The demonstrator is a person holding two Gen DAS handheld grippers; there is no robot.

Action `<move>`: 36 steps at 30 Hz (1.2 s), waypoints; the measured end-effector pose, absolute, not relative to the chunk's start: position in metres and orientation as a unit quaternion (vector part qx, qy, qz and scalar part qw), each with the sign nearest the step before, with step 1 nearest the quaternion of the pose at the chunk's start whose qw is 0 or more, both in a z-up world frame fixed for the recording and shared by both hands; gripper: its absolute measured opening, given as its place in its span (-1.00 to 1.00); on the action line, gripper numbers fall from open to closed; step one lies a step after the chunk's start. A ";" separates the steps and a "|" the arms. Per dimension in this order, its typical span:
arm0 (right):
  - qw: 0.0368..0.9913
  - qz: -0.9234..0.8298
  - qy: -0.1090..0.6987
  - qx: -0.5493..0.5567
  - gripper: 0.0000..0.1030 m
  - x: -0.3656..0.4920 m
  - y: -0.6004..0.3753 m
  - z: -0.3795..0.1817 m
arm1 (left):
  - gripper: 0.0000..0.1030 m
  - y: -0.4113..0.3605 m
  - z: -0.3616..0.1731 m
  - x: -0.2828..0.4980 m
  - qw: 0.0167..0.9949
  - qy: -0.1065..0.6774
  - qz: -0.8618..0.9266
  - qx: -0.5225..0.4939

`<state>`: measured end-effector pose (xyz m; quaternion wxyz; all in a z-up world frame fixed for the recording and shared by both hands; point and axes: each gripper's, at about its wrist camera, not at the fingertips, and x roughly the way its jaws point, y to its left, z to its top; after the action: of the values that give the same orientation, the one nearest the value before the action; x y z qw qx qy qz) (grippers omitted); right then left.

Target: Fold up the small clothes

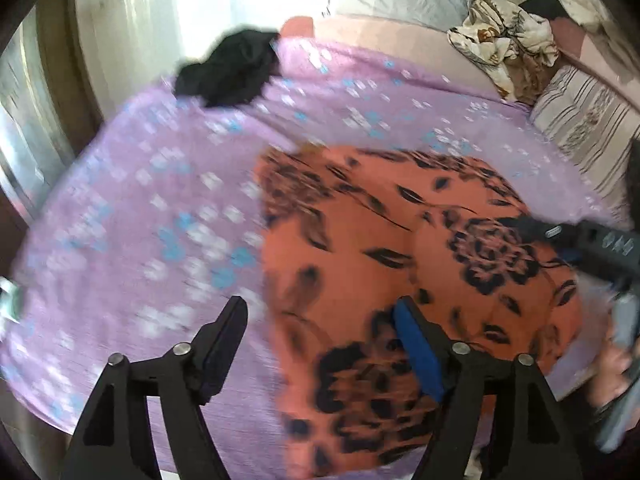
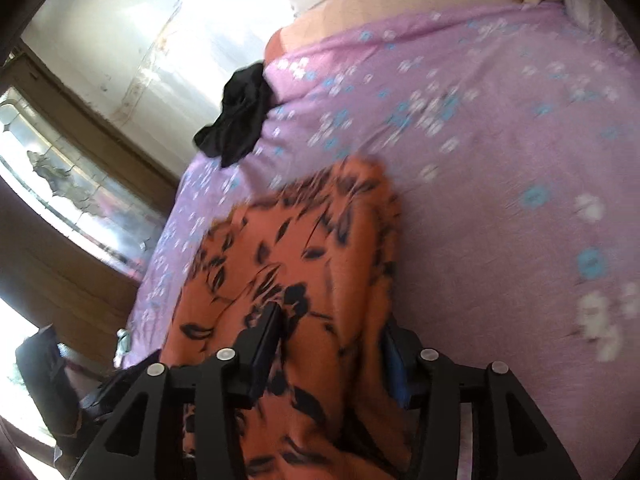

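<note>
Leftward, bedsheet (image 1: pixel 132 208) lies bare — orange cloth (image 1: pixel 400 248) rightward.

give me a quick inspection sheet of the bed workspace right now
surface: bed under a purple floral sheet, blurred by motion
job's things: orange floral garment spread on the sheet; black garment bunched at the far edge
clutter: crumpled patterned cloth and striped pillow at the head end
grippers: left gripper jaws apart, empty, above the garment's edge; right gripper jaws apart with orange fabric between them
cables: nothing seen
surroundings: pale wall, window
</note>
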<state>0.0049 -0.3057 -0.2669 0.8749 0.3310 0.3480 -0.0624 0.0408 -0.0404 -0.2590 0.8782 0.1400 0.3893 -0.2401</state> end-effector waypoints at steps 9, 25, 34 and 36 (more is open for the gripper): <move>0.910 -0.033 0.283 0.300 0.00 0.028 -0.304 -0.219 | 0.63 -0.035 -0.261 0.065 0.900 0.356 -0.177 0.181; 0.855 -0.012 0.394 0.337 -0.09 0.120 -0.300 -0.235 | 0.63 -0.048 -0.272 0.069 0.897 0.330 -0.188 0.225; 0.820 0.098 0.475 0.303 -0.09 0.209 -0.228 -0.274 | 0.64 -0.046 -0.272 0.069 0.896 0.334 -0.196 0.218; 0.805 0.089 0.506 0.298 -0.12 0.220 -0.220 -0.297 | 0.63 -0.045 -0.273 0.070 0.895 0.335 -0.194 0.221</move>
<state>0.2201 -0.2201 -0.2968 0.8045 0.2981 0.5061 0.0885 0.0698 -0.0455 -0.2733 0.8951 0.2211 0.3349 -0.1942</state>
